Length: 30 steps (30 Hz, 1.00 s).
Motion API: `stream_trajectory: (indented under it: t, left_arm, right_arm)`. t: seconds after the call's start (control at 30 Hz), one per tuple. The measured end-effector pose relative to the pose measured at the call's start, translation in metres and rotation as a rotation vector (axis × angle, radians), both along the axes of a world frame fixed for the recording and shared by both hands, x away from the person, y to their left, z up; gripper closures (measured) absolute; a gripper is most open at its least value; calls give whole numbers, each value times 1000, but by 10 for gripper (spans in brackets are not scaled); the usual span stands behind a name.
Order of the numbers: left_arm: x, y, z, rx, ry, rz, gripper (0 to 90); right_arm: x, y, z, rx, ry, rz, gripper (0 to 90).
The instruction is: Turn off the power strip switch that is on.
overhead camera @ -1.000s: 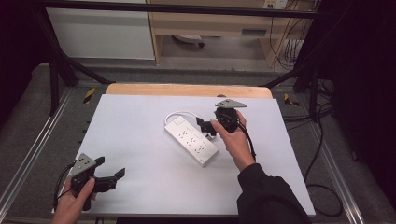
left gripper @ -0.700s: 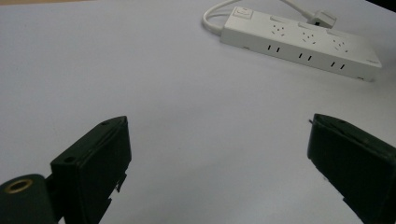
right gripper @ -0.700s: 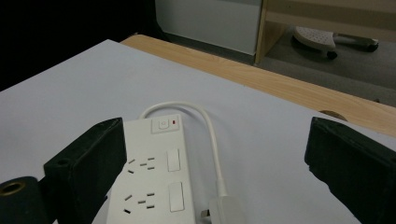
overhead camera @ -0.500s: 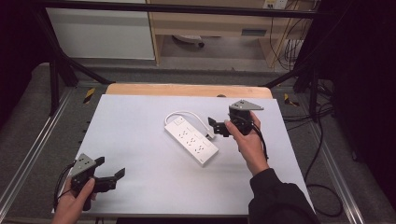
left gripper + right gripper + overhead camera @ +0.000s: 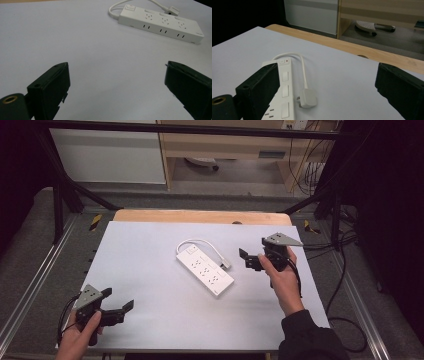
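Power strip (image 5: pixel 205 271) lies flat mid-desk (image 5: pixel 150 250), slanted, switch end toward the far side. White cord (image 5: pixel 200 241) loops from the switch end back to the plug (image 5: pixel 226 265), which rests on the desk just beside the strip's right edge, unplugged. Right tool (image 5: pixel 248 260) wide, empty, just right of the plug, aimed at plug and strip. Left tool (image 5: pixel 120 312) wide, empty, near the front-left corner, well apart from the strip.

Risks, as judgement:
- Plug small and low on the desk; closing on it from the side could pinch the cord instead or skid the plug away.
- Strip light and unpinned; pushing the plug into a socket with one tool likely slides or spins it. Left tool too far off to brace it.
- Short stiff cord loop could spring back and tug the plug out of a weak grip.
- Pins not lined up with socket holes means jamming or tipping the strip.

Writing: none readable. Faint mark at the strip's near end in the left gripper view, too small to read. Small red dot by the switch (image 5: pixel 282 60) in the right gripper view.
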<state>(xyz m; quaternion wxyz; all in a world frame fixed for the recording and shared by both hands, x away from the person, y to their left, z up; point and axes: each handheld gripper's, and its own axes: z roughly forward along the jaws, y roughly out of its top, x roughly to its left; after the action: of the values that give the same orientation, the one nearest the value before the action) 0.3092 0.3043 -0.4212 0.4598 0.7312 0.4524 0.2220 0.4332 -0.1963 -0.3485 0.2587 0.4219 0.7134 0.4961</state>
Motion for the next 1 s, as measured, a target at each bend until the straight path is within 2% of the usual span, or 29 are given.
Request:
stream_trajectory:
  t: [0.27, 0.63, 0.8, 1.0]
  left_arm:
    - [-1, 0, 0, 1, -3, 0, 60]
    - [-1, 1, 1, -6, -8, 3, 60]
    - [-1, 1, 1, -8, -9, 6, 60]
    - [-1, 1, 1, -8, -13, 9, 60]
  right_arm:
    - [-14, -23, -6, 15, -19, -33, 63]
    - [-37, -44, -23, 11, -54, -58, 75]
    - [-49, -52, -34, 20, -63, -71, 75]
    - [-60, -57, -54, 20, -48, -83, 71]
